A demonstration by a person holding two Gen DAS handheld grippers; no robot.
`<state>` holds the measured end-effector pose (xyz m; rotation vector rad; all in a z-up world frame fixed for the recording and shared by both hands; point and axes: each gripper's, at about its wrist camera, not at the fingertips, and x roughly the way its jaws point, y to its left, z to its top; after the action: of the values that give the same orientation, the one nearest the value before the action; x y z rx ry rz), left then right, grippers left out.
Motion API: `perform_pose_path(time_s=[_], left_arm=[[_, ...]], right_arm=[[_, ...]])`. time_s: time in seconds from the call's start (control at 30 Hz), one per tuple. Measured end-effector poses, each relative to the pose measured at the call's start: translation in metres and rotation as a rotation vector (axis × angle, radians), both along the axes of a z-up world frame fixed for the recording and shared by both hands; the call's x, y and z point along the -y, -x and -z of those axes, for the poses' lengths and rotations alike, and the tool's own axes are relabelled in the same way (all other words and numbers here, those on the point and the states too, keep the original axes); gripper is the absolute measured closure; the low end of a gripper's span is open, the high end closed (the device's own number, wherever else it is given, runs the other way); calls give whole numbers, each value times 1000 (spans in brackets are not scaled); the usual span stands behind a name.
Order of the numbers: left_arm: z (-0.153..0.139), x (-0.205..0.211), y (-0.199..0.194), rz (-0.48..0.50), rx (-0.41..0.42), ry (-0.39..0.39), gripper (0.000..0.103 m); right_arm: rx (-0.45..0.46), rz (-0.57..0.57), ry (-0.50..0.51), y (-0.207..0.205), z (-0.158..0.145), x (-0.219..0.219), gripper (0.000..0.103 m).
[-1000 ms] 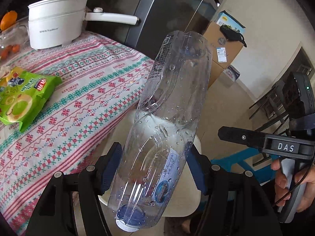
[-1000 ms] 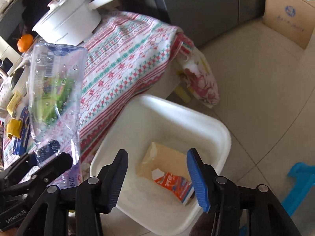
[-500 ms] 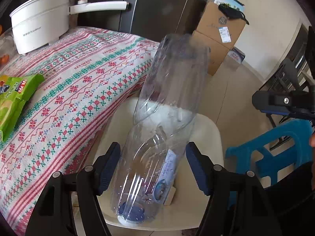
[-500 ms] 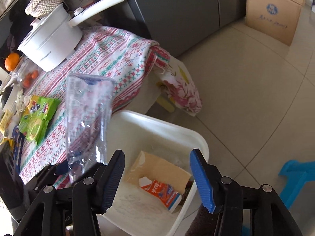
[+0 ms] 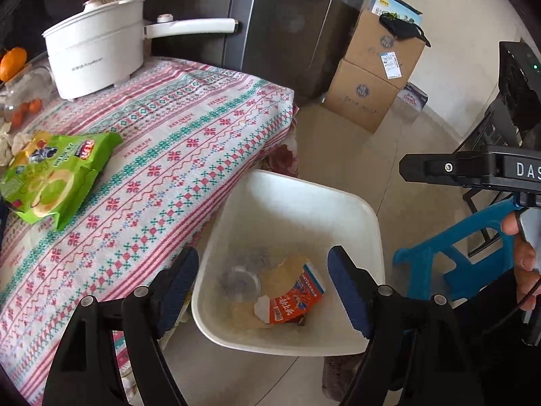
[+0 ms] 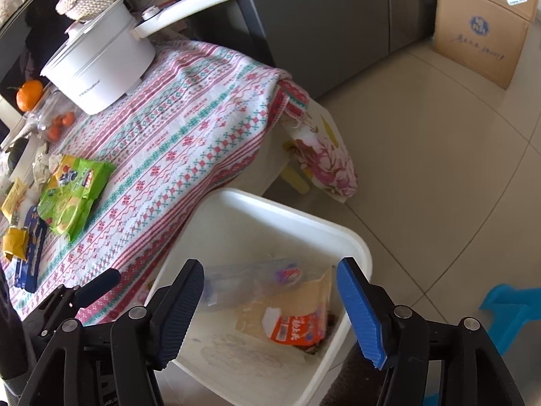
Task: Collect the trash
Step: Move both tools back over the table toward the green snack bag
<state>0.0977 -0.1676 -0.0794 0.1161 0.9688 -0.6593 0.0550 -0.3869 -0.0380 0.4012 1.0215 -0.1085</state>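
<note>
A white trash bin stands on the floor beside the table. Inside lie a clear plastic bottle, an orange-and-white carton and a piece of brown cardboard. My left gripper is open and empty above the bin. My right gripper is open and empty above the bin's near side. A green snack bag lies on the patterned tablecloth. Yellow and blue wrappers and crumpled paper lie at the table's left edge.
A white electric pot with a long handle stands at the table's back, with oranges beside it. Cardboard boxes stand by the dark fridge. A blue plastic stool is right of the bin.
My left gripper has let go of the clear bottle, which has dropped into the bin. Its jaws now stand wider. Both grippers have shifted a little over the bin.
</note>
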Motion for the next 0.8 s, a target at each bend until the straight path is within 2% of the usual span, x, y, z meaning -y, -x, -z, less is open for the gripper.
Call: perform_pose_path(time_s=[0.47,0.7,0.8], left_arm=[[-36,-128,-11,-227,12,-36,14],[-53,-198,-35,-395,14,-113,14],[-58,-232,-48,-468,-9,-104,14]], right_arm=[[2,-139,53,-22,-7,-62,24],[-5,-225,84,-40,-11,-103,22],[-12,-263,88,-52,-16,-119,22]])
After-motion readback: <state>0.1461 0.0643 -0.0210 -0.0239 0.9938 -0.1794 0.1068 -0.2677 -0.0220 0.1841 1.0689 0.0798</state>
